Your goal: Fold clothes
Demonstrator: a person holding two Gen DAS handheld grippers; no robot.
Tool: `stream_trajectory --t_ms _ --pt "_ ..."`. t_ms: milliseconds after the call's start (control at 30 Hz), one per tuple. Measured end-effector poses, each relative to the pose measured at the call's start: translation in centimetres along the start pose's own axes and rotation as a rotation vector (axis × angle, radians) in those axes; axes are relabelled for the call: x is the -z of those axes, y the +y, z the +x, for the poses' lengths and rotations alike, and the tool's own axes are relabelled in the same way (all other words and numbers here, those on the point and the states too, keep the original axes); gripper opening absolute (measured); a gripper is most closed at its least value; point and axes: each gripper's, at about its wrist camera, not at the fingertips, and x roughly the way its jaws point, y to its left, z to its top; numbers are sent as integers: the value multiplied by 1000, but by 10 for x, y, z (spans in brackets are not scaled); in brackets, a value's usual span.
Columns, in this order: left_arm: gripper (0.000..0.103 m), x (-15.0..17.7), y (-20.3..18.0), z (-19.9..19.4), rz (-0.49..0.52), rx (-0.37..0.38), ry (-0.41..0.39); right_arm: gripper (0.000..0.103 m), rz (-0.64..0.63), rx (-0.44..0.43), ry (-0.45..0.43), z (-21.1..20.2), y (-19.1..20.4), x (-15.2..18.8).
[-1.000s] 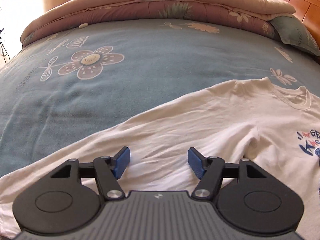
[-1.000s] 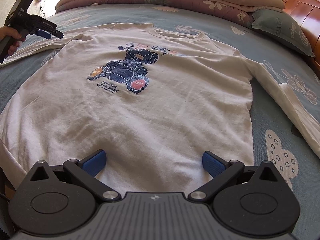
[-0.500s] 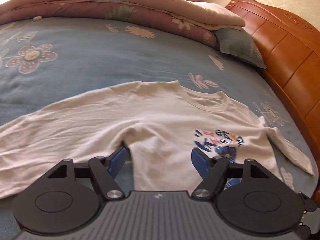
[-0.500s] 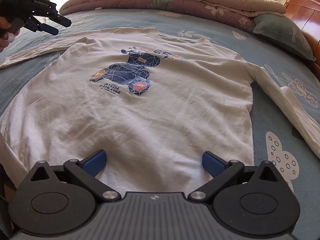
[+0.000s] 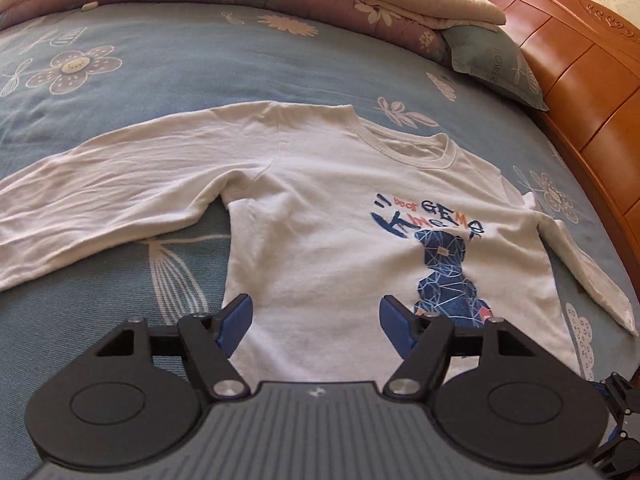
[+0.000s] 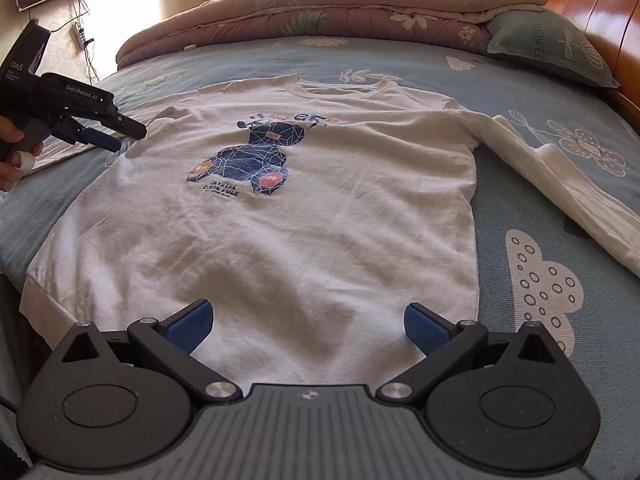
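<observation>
Both wrist views skim low over the shirt (left side, hem end).

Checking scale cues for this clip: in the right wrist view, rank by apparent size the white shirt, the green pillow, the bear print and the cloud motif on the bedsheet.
Largest to smallest, as seen:
1. white shirt
2. green pillow
3. and 4. cloud motif and bear print look about alike; the cloud lies nearer the camera, so I would not rank them.

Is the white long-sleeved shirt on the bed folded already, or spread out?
Spread out: the white long-sleeved shirt lies flat, print up, both sleeves extended sideways.
</observation>
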Motion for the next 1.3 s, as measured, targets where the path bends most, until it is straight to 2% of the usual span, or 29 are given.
stream_trajectory --t_ms 167,333,400,533,567,600,833,900,1000,1133,1300 --pt "79 -15 -38 -8 91 62 -65 103 -71 37 1 6 10 15" --pt "80 -28 -70 32 168 97 -70 103 -45 81 0 1 8 20" --pt "80 -29 -75 53 186 85 -59 103 -38 91 0 0 9 21" --pt "80 -20 -57 97 159 38 9 103 -26 113 17 1 11 18" --pt "82 -17 -53 98 175 63 -9 103 -23 116 23 1 12 17" --pt "91 -14 -50 98 190 88 -27 103 -19 119 29 2 12 16" --pt "102 8 -36 96 284 211 -144 103 11 155 49 6 16 11" --pt "102 8 -39 96 303 203 -144 103 24 172 65 6 18 8" --pt "102 5 -46 89 317 154 -102 103 61 180 124 8 19 -6" --pt "102 4 -46 79 310 161 -108 103 88 165 31 6 18 -31" --pt "102 5 -44 83 305 135 -64 103 11 178 28 32 27 -42"
